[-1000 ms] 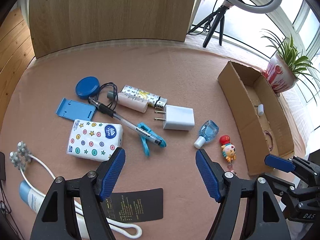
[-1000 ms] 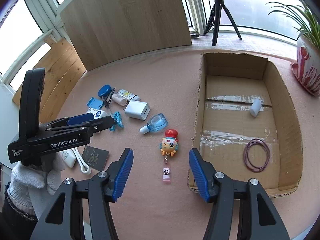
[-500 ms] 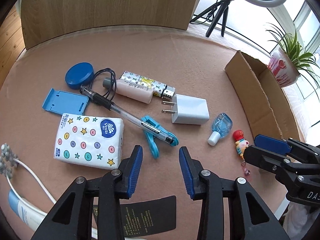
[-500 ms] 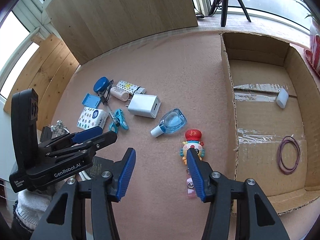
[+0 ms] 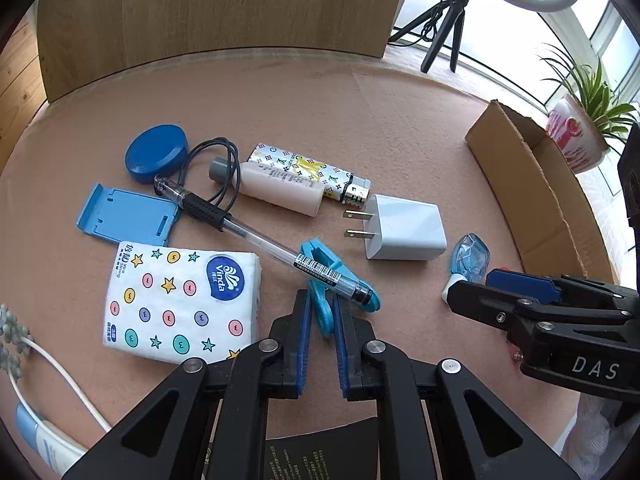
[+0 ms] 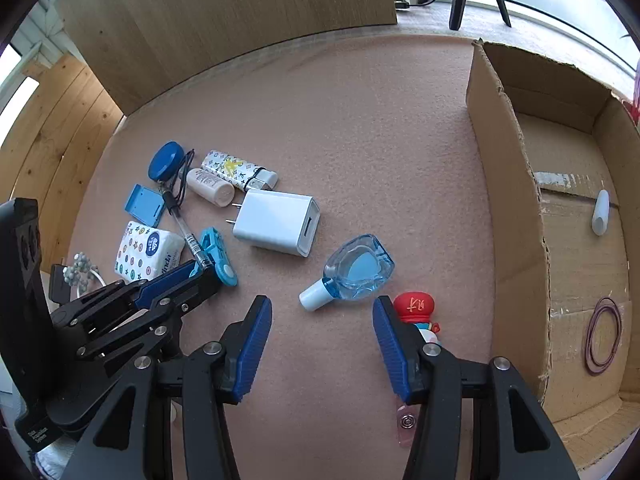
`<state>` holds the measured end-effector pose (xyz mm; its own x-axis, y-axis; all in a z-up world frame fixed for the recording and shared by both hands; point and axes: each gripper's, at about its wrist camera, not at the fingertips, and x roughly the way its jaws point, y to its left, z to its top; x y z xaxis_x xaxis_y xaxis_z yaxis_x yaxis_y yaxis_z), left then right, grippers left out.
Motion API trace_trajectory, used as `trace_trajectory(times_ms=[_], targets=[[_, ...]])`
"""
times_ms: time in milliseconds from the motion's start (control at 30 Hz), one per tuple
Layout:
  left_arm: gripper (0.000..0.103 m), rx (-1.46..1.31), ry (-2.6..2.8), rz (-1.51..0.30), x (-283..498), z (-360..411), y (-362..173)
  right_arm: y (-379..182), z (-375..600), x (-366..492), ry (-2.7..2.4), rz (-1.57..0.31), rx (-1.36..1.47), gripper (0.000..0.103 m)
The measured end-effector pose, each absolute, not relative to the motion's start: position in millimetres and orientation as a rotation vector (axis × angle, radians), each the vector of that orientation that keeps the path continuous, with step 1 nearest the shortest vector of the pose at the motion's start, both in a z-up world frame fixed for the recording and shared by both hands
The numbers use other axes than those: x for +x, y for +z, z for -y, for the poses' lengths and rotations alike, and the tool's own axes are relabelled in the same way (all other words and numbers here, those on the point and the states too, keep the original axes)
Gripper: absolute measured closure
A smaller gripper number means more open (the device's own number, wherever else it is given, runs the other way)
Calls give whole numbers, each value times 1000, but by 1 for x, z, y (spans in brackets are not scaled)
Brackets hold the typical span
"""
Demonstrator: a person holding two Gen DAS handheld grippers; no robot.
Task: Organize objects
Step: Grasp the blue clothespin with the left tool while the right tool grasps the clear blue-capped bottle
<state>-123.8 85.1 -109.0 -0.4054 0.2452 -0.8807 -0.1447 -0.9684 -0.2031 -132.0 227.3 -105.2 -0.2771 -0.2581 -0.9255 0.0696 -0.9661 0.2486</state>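
1. Jaws first: my left gripper [image 5: 320,320] has just been closing, and its blue pads now pinch the tail of the turquoise clip [image 5: 325,280]; my right gripper [image 6: 320,340] stands apart over bare mat with nothing between its pads.
2. Taking the white charger [image 5: 404,232] as landmark, the clip lies just on its near left side, with the clear pen [image 5: 256,240] resting across the clip's upper half.
3. I judge the clip light, stiff plastic and rather slick; holding the narrow tail could let it swivel, so a squarer grip is safer.
4. Lifting will likely roll the pen off, so raise slowly.
5. The cardboard box [image 6: 516,216] stands well right of the charger; the blue bottle [image 6: 356,272] lies between them, just ahead of my right pads.
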Motion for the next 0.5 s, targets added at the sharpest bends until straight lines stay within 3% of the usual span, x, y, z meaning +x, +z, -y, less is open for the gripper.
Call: trace_trajectory(times_ms=[133,300,367,500], targets=[[98,-1555,2449,134,-123,-82,-108,-113,-231,-141,-2372,258,1794,54],[98,-1551,2438,151,-120,-80,-108,-114,-224,-147,-2428,144,1783,55],[99,-1548,2425,152,-116,-81,-107,-114,-222,-148,-2449,100,1779,64],[99,-1549,2395,167,-106,-83,-107,-114,-222,-149,-2447,74,1759,67]])
